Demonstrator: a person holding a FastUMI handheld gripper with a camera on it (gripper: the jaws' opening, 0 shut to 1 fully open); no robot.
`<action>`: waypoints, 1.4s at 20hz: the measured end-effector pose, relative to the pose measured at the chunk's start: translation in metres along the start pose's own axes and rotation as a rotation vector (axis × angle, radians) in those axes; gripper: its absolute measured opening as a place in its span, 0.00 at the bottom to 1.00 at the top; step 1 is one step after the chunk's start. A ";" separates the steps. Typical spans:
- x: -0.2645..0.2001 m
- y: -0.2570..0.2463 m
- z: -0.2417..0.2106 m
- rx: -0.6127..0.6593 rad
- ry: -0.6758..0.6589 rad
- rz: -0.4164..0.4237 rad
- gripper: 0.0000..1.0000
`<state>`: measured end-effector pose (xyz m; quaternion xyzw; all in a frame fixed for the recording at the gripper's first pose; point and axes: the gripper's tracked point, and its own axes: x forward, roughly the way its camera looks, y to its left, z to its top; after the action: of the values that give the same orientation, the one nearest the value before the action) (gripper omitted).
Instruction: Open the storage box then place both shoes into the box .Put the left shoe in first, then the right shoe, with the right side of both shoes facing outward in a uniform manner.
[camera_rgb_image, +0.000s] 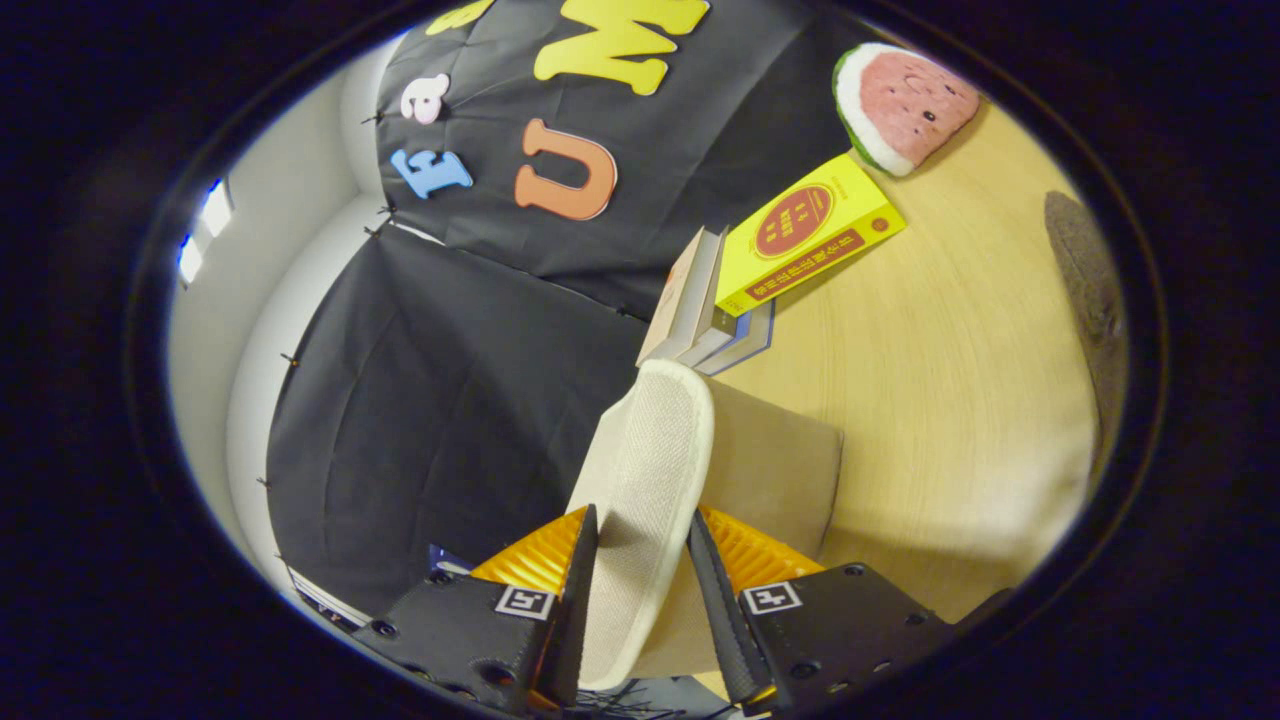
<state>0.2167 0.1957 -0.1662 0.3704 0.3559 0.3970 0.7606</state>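
Gripping the pale slipper (645, 470) edge-on between closed jaws, lifted above the worktop (950, 350), seemingly for boxing.

Shoe (645, 490) between hand-held gripper (640, 560) fingers; books (740, 290) beyond; watermelon toy (900, 100) farther

Hidden and cut-off parts around the held slipper

The slipper (645, 470) runs back between the fingers of the gripper (642, 560), and its rear end is cut off behind them, so left or right cannot be told. Its upper faces away. Beyond the fingertips, the yellow book (805, 232) covers part of the book stack (700, 320). Farther off, the watermelon toy (900, 100) is clipped at its far side. A dark grey shape (1090, 290) beside the table (950, 400) is too blurred to identify.
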 end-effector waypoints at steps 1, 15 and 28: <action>0.000 0.000 0.003 0.017 -0.003 0.010 0.39; -0.017 0.057 0.014 -0.085 0.030 -0.016 0.07; 0.035 0.208 0.027 -0.251 0.019 -0.039 0.07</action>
<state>0.1839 0.3039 0.0135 0.2615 0.3179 0.4273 0.8050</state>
